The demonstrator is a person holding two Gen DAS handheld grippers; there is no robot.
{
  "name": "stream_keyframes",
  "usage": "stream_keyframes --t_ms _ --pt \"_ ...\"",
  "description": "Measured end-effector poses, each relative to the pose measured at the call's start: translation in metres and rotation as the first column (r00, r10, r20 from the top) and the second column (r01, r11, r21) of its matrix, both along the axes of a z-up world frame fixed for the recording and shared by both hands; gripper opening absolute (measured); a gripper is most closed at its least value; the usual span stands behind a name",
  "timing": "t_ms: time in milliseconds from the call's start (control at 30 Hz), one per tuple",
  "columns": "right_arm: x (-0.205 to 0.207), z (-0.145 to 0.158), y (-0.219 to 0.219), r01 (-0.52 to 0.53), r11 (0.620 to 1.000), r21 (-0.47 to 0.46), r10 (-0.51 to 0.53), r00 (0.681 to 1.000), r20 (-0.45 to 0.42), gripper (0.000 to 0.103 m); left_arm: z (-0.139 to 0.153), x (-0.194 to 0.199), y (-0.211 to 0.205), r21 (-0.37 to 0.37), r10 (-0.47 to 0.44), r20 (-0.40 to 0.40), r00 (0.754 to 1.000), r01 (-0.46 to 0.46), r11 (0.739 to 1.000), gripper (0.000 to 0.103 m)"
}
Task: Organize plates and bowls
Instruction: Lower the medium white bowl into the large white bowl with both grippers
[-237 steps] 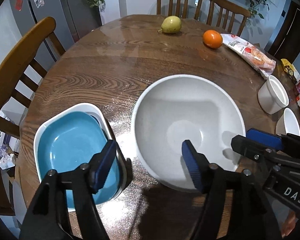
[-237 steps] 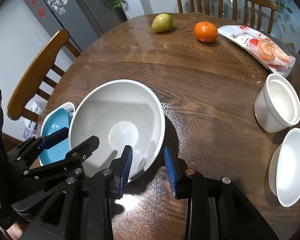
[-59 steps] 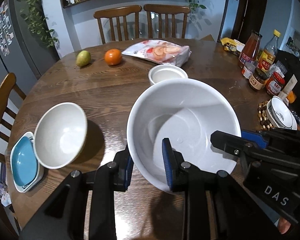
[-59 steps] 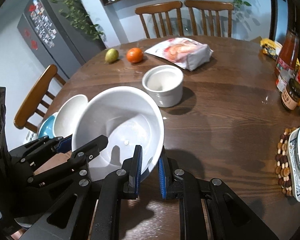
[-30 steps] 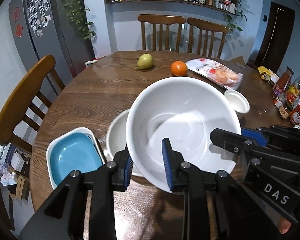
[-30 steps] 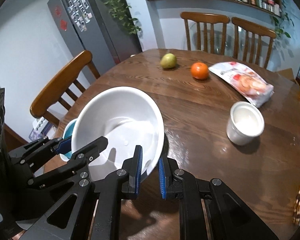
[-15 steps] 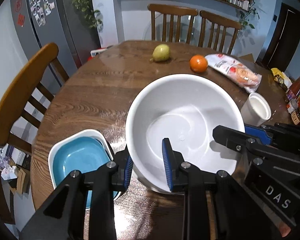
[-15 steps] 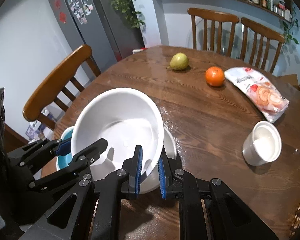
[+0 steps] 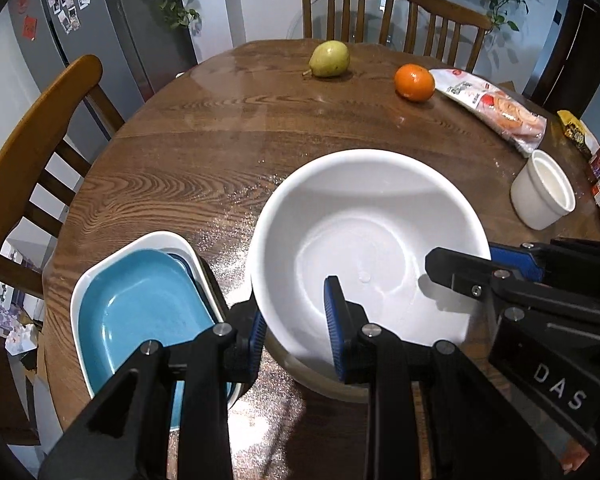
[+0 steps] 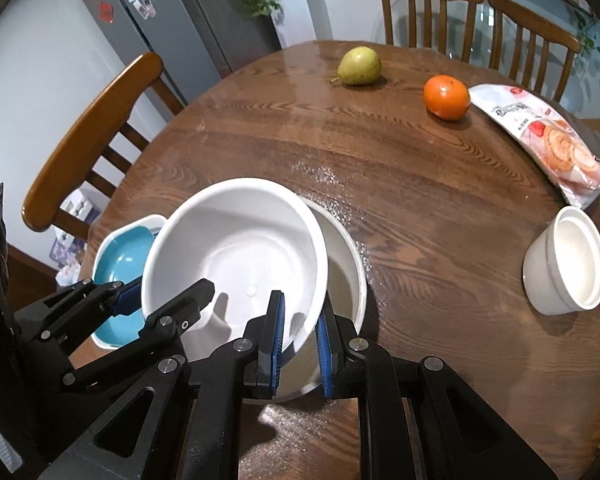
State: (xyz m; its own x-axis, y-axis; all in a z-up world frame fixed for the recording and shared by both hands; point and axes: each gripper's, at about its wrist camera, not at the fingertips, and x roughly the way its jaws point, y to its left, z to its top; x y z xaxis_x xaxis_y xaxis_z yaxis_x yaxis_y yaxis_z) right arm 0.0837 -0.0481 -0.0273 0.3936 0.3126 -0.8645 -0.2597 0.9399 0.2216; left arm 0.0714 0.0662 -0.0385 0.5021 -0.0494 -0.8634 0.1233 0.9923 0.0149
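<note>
White glazed ceramic fills the near part of both views: a white bowl [image 9: 368, 236] is gripped at its near rim by both tools. The left gripper [image 9: 296, 334] pinches the rim's left part, one blue pad outside the wall and one inside. The right gripper [image 10: 300, 326] clamps the rim's right part the same way, its pads drawn close on the thin wall. In the left wrist view the right gripper's black arms enter from the right and reach the bowl's right edge.

The white bowl sits tilted inside a second bowl [image 10: 346, 256], a slightly greyer one that rests on the table [image 10: 420, 184]; its rim shows to the right of and below the held bowl in the right wrist view, and only as a sliver under the near edge in the left wrist view.

Just left of the bowls, close to the table's near-left edge, lies a blue plate [image 9: 140, 312] nested in a white dish [image 9: 100, 276].

Further right stands a white cup [image 10: 566, 260], well apart from the bowls. Beyond it lies a snack bag [image 10: 548, 140], with an orange [image 10: 446, 96] just beside its far end and a pear [image 10: 358, 66] further left. Wooden chairs [image 9: 348, 4] stand around the table, and a grey fridge [image 10: 168, 12] is at the far left.
</note>
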Motion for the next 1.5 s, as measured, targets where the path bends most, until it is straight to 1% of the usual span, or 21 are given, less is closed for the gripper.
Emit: stream_keyframes --t_ms 200,400,867,1500 --pt "0.005 -0.008 0.000 -0.005 1.000 -0.003 0.005 1.000 -0.025 0.017 -0.008 0.003 -0.003 0.015 -0.015 -0.023 1.000 0.016 1.000 0.026" --pt "0.005 -0.010 0.000 0.000 1.000 -0.008 0.000 0.999 -0.036 0.017 -0.009 0.005 -0.005 0.034 -0.032 -0.023 0.999 0.033 0.999 0.027" --pt "0.003 -0.007 0.005 -0.011 0.998 -0.064 0.009 1.000 -0.030 0.017 -0.011 0.004 -0.008 0.056 -0.043 -0.030 0.999 0.044 0.997 0.027" --pt "0.000 -0.006 0.008 -0.021 0.995 -0.096 0.019 1.000 -0.016 0.017 -0.013 0.001 -0.011 0.093 -0.049 -0.025 0.999 0.051 0.994 0.027"
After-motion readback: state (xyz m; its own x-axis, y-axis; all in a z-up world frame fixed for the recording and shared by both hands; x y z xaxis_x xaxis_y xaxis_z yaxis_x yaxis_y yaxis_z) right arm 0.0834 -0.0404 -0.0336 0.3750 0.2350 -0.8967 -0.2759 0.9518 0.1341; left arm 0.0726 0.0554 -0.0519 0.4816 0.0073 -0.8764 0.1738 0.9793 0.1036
